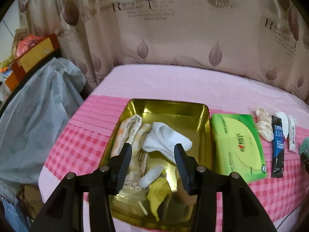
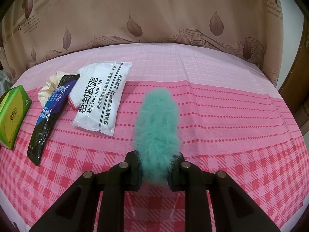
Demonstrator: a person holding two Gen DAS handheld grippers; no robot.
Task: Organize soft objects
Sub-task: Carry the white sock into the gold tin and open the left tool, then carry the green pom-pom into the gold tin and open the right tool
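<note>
A gold tin box (image 1: pixel 205 119) stands on the pink checked cloth in the left wrist view. Inside lie a white sock (image 1: pixel 164 139), a folded cream and orange cloth (image 1: pixel 129 131), a small white piece (image 1: pixel 151 176) and a yellow cloth (image 1: pixel 158 191). My left gripper (image 1: pixel 153 149) hovers open above the box, nothing between its fingers. In the right wrist view my right gripper (image 2: pixel 154 166) is shut on a fluffy teal object (image 2: pixel 156 123), which sticks forward above the cloth. A cream scrunchie (image 2: pixel 48 89) lies by the packets.
Right of the box lies a green tissue pack (image 1: pixel 239 145), then a black sachet (image 2: pixel 48 118), a white knit piece (image 2: pixel 83 85) and a white putty packet (image 2: pixel 104 98). A leaf-print curtain (image 1: pixel 173 38) hangs behind. A plastic bag (image 1: pixel 38 106) and boxes sit off the table's left edge.
</note>
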